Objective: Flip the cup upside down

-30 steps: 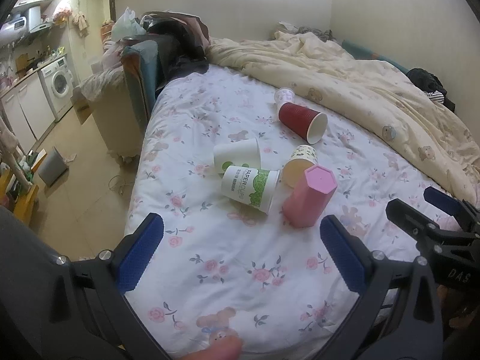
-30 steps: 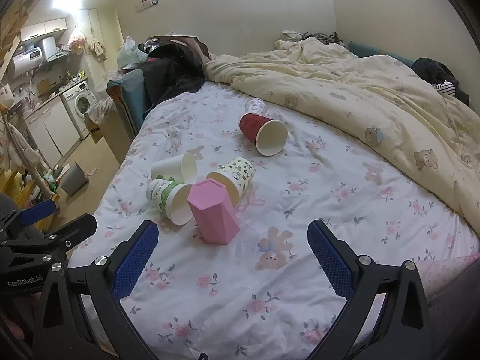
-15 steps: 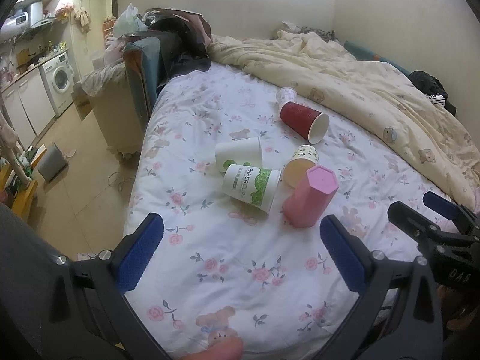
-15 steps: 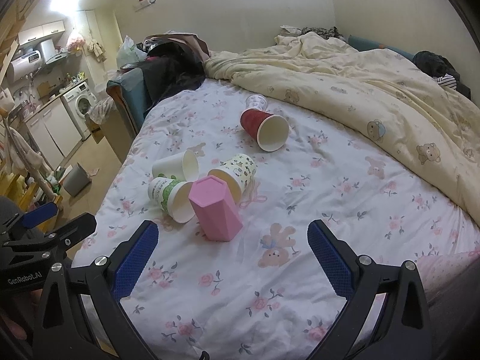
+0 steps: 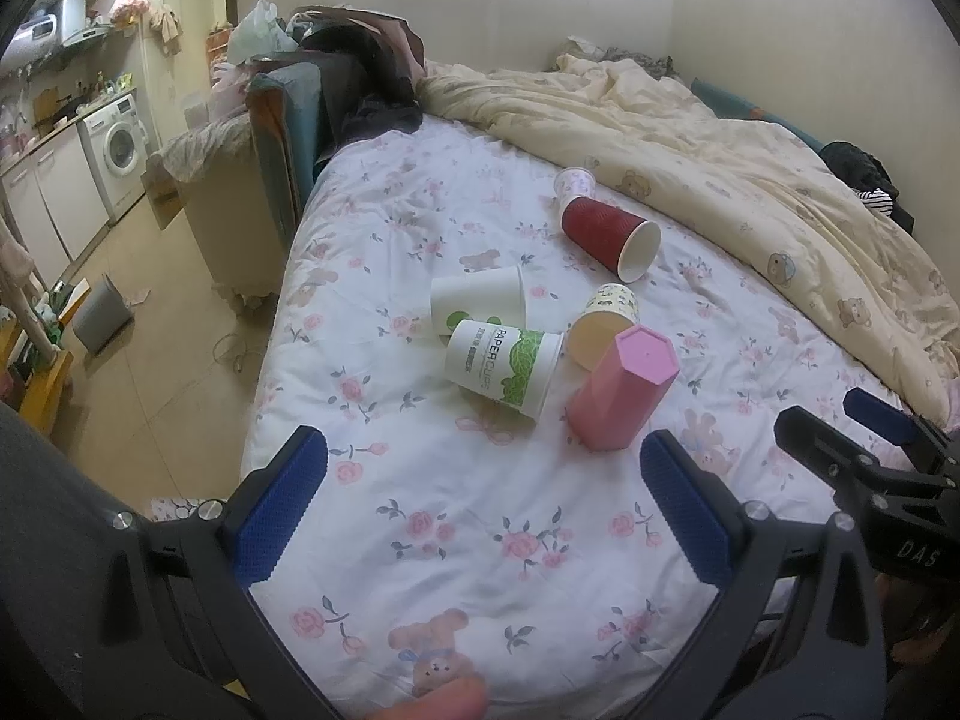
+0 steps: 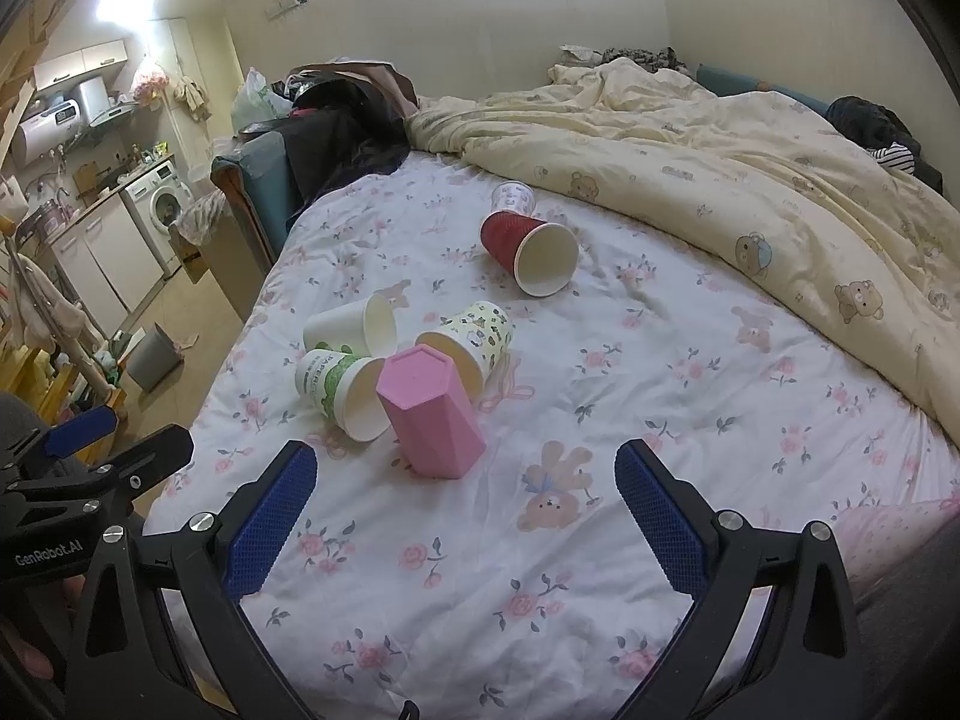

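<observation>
A pink hexagonal cup stands upside down, slightly tilted, on the floral bed sheet. Behind it lie several paper cups on their sides: a green-and-white one, a plain white one, a patterned yellow one and a red one. A small clear cup sits beyond the red one. My left gripper is open and empty, short of the cups. My right gripper is open and empty, just short of the pink cup.
A cream bear-print duvet covers the right side of the bed. The bed's left edge drops to the floor, where a grey bin stands. A sofa piled with dark clothes stands at the bed's far left. The right gripper shows at the lower right of the left wrist view.
Both views have shifted slightly. The cups have not moved and both grippers stay open.
</observation>
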The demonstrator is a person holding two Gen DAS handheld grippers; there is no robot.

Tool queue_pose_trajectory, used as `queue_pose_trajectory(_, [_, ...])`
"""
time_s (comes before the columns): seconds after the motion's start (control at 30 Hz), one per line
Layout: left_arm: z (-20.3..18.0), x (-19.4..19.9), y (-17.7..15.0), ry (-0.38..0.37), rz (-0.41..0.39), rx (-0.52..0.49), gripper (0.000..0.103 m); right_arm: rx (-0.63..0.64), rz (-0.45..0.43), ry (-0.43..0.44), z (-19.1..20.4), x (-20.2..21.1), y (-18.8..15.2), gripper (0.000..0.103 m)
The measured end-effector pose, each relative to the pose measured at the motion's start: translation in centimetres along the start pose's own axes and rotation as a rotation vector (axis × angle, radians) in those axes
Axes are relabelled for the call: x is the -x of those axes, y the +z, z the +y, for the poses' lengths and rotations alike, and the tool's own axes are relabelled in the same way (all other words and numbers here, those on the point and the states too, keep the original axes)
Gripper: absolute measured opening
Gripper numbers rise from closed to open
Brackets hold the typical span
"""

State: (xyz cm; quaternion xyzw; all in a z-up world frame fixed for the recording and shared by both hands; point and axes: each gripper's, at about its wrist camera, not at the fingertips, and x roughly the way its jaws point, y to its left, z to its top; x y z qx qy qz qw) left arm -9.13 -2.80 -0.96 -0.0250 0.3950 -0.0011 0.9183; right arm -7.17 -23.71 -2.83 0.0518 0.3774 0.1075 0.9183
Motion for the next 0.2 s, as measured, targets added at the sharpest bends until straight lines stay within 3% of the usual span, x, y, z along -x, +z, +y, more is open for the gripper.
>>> queue_pose_trajectory(0.2, [-0.12,-0.29,0.0,-0.005,0.009,0.008,0.103,0.007,0.026,0.018,0.41,-0.33,-0.08,0.102])
